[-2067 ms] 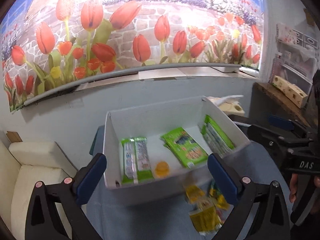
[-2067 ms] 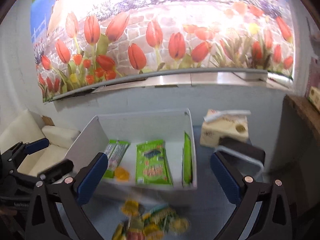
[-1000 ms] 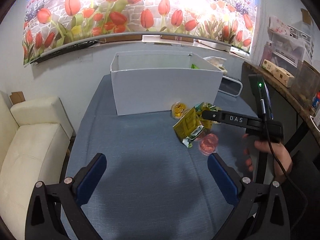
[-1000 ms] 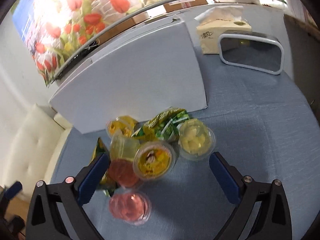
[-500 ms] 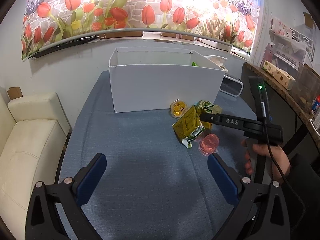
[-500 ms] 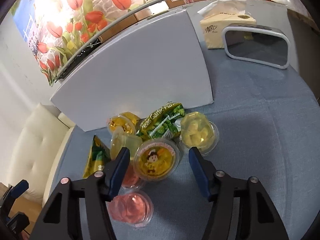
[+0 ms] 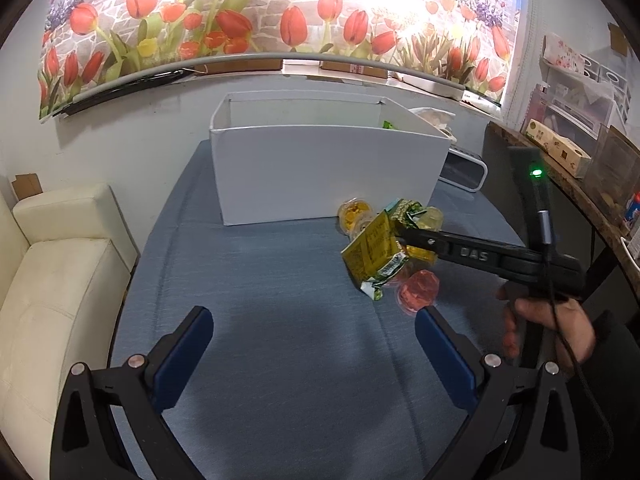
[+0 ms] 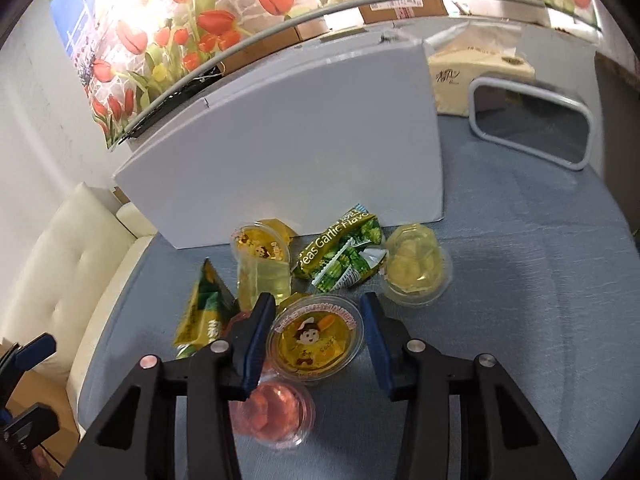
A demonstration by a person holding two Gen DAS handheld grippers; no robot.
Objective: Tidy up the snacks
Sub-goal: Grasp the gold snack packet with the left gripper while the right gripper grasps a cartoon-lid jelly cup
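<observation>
Right wrist view, t=now: right tongs (image 8: 318,322) had narrowed a lot vs 0.5 s ago and now sat astride the round clear jelly cup with yellow cartoon-printed lid (image 8: 316,340). Blue pads (image 8: 260,328) were at or very near the cup rim on both sides; contact looked likely but no squeeze or lift was visible, so I logged them as closing on the cup, grip unconfirmed. 1.0 s ago the same tongs were spread wide over the whole pile.

Cup was on the blue cloth-covered table (image 8: 540,320), in the loose pile just in front of the white cardboard box (image 8: 300,140), i.e. outside it. Neighbours: pink jelly cup (image 8: 276,412) just nearer the camera, pale yellow fruit cup (image 8: 416,270) to the right, green "Peas Garlic Flavor" packet (image 8: 340,254) behind, yellow-green snack pouch (image 8: 202,312) to the left, close to the left pad.

Left wrist view: left tongs (image 7: 314,352) were spread wide, empty, hovering over bare table well short of the pile; pose approx. unchanged from 0.5 s ago. Right tongs seen side-on reaching into the pile; box (image 7: 320,168) stood behind, a bit of green just showing over its rim.

Judgement: pick of the yellow-lidded cup was under way; next would be lift and transfer into box. Risk: left pad could snag the pouch or pink cup. Several snacks remained outside, so task was partway.
</observation>
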